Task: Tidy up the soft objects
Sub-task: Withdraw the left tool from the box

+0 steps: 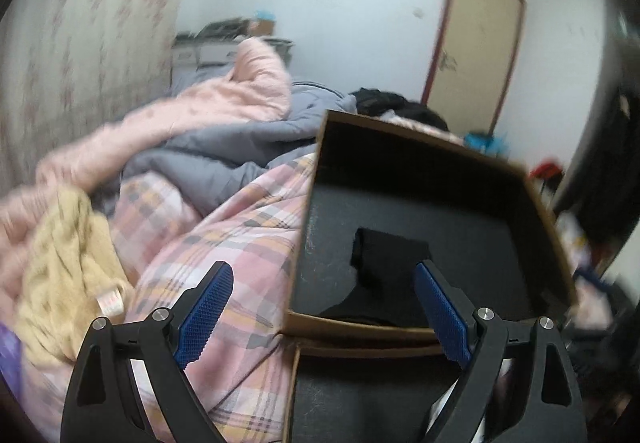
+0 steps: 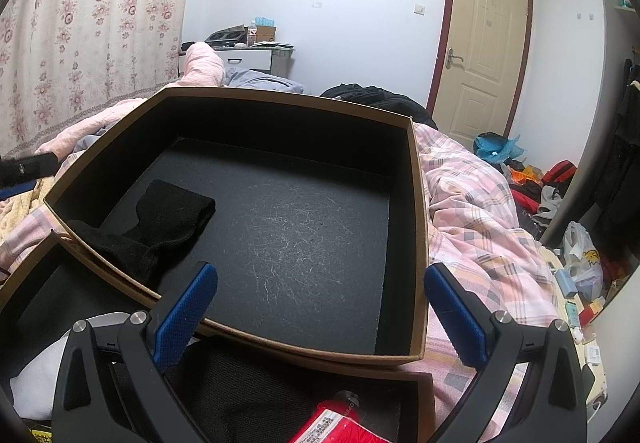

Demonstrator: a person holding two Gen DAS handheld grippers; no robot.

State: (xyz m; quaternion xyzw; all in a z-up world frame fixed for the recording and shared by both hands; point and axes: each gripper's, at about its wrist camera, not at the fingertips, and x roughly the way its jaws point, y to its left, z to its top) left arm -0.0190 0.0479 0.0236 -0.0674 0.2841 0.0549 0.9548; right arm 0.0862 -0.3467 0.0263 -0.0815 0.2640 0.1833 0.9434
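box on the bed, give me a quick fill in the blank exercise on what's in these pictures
1. The only thing lying in the box is a ____ sock.
2. The box rests on a pink ____ quilt.
3. The door in the far wall is ____.
4. Both the left gripper and the right gripper are ____.

Missing words: black; plaid; closed; open

The left gripper (image 1: 324, 283) pointed forward and downward, its two black arms spread wide and nothing between the blue pads (image 1: 206, 317). Its view was smeared with blur. The right gripper (image 2: 320, 283) pointed forward and downward as well, its jaws standing wide apart, the blue ribbed pads (image 2: 186, 317) facing each other with nothing gripped between them, and its view was sharp. At the left edge of the right wrist view a dark bar showed, too small to tell what it was
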